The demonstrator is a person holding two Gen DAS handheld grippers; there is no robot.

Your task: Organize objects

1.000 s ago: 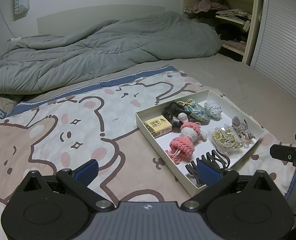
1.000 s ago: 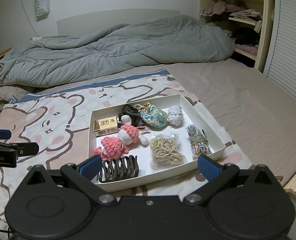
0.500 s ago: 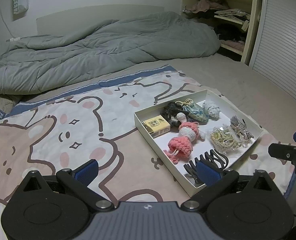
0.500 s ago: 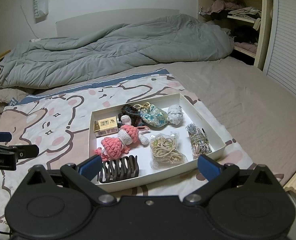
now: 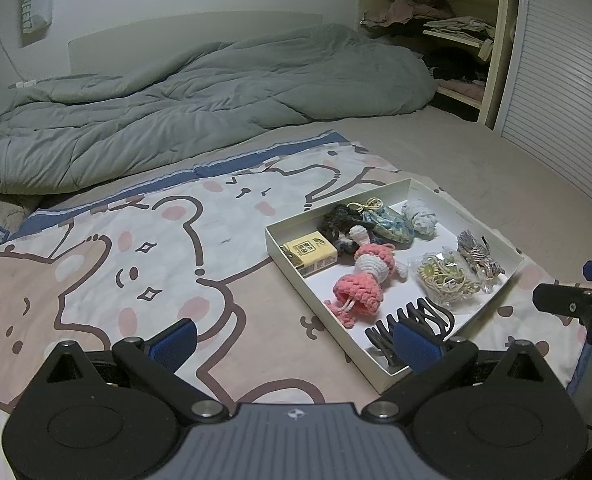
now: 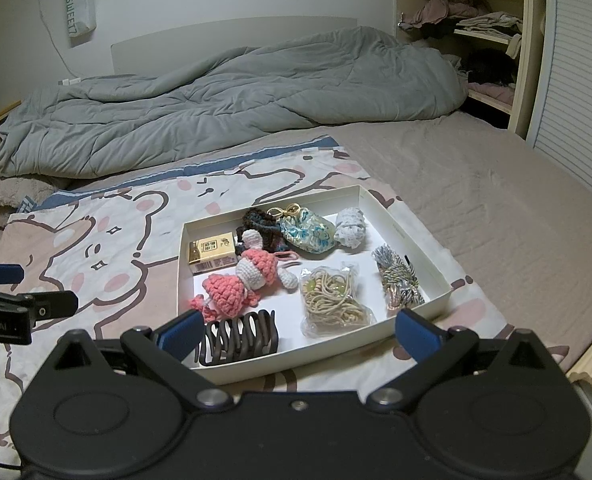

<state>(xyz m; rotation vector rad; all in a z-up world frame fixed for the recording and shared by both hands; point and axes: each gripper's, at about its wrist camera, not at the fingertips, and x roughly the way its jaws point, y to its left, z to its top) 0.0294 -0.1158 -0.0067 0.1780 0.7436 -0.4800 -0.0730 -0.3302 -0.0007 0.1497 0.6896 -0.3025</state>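
Hovering over the bed, both tongs stand spread and empty, and across the last second almost nothing shifts: the views only drift a little, the tray sliding slightly in each picture while its contents keep their places. The left tongs [image 5: 296,340] hang over the cartoon-print blanket [image 5: 136,264] just beside the tray's near corner; the right tongs [image 6: 297,330] face the white tray [image 6: 415,236] head-on.

Everything small lies inside that tray: the yellow box [image 6: 212,254], the pink crochet doll [image 6: 240,280], the dark claw clip [image 6: 238,338], the bag of hair ties [image 6: 333,300], the striped bundle [image 6: 399,280], the floral pouch [image 6: 307,232], the pale scrunchie [image 6: 349,230] and a dark scrunchie [image 6: 258,222].

With nothing gripped and nothing displaced, the stillness reads either as a pause ahead of taking things out to sort them, or as rest after gathering them in; the pictures do not settle which.
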